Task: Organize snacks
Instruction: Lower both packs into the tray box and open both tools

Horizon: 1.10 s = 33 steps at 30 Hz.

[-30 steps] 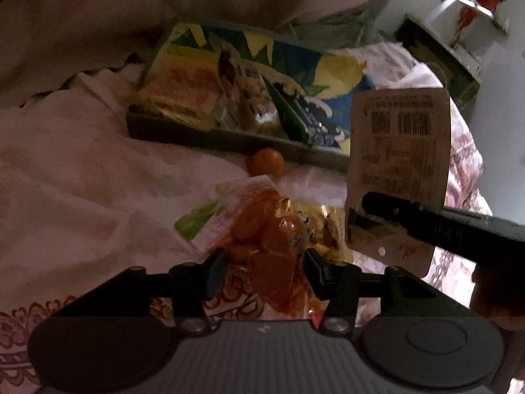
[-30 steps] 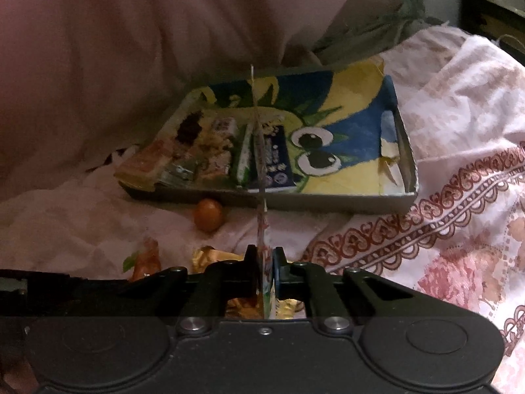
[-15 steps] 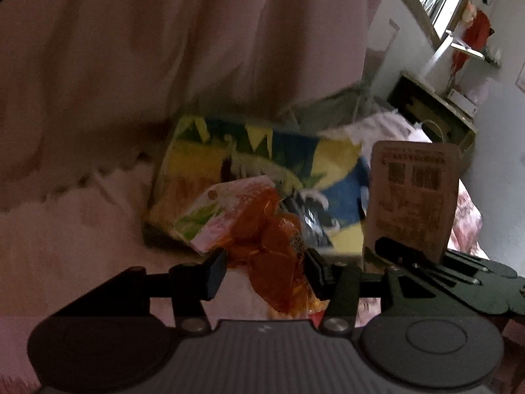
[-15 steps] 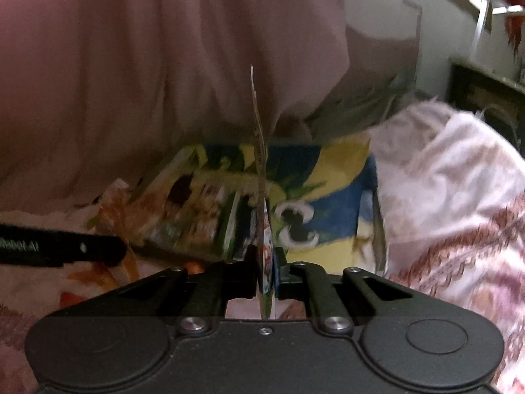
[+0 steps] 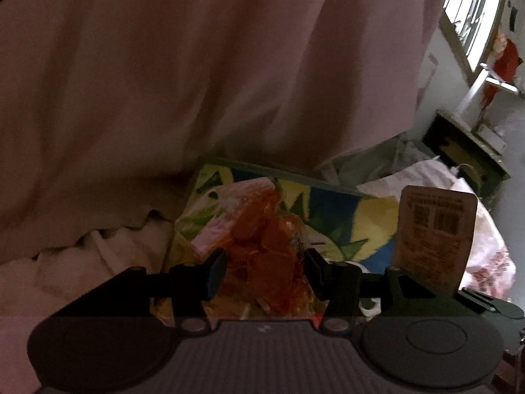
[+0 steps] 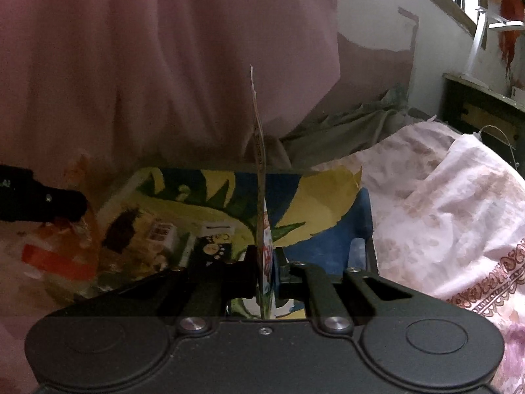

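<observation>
My left gripper (image 5: 265,267) is shut on a clear bag of orange snacks (image 5: 262,239) with a pink and green header, held up in front of the colourful cartoon tray (image 5: 370,216). My right gripper (image 6: 265,262) is shut on a thin flat packet (image 6: 259,151) seen edge-on; in the left wrist view its barcode side (image 5: 436,229) faces the camera at the right. Both loads hang over the near side of the tray (image 6: 328,190). Several snack packets (image 6: 157,236) lie in the tray's left half. A left finger (image 6: 49,203) shows at the left edge, with the orange bag (image 6: 65,256) below it.
A pink drape (image 5: 197,82) hangs right behind the tray. White floral bedding (image 6: 443,203) lies to the right, with grey-green cloth (image 6: 344,131) behind it. A dark cabinet (image 6: 482,115) and a window (image 5: 472,16) are at the far right.
Both grippers have risen and moved toward the tray with their loads. The views tilted up, so the loose orange fruit and the near bedding dropped out of sight.
</observation>
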{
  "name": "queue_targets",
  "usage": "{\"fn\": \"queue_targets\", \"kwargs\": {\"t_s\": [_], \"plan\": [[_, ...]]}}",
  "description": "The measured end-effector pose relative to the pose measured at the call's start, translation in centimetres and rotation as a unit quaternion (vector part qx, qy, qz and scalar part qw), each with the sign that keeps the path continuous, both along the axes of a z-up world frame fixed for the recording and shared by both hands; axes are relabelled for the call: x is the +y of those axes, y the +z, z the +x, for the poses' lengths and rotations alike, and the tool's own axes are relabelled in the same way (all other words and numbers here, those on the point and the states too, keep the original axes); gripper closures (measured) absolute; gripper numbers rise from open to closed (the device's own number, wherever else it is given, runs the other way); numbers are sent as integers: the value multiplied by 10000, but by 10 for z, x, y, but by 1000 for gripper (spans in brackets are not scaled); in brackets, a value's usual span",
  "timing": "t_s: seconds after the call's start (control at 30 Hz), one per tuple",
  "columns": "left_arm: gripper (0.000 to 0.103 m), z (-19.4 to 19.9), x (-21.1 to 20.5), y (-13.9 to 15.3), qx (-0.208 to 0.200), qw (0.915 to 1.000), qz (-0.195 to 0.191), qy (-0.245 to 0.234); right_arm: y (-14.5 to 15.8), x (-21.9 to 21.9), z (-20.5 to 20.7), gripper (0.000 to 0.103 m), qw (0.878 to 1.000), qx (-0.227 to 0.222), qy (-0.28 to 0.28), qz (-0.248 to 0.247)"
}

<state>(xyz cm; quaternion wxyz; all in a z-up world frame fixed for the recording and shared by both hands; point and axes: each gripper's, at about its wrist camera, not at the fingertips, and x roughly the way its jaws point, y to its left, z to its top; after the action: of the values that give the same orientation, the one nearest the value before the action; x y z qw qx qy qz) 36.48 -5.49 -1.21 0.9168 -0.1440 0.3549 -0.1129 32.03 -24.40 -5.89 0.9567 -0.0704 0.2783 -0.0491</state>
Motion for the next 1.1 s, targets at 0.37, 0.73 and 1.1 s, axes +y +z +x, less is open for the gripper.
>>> {"fn": "queue_targets", "kwargs": {"t_s": [0.37, 0.73, 1.1], "plan": [[47, 10, -2, -25, 111, 9997, 233, 6, -24, 14, 28, 88, 9989, 273, -5, 373], [59, 11, 4, -27, 97, 9998, 183, 14, -26, 18, 27, 70, 9967, 392, 97, 707], [39, 1, 7, -15, -70, 9999, 105, 92, -14, 22, 16, 41, 9945, 294, 290, 967]]}}
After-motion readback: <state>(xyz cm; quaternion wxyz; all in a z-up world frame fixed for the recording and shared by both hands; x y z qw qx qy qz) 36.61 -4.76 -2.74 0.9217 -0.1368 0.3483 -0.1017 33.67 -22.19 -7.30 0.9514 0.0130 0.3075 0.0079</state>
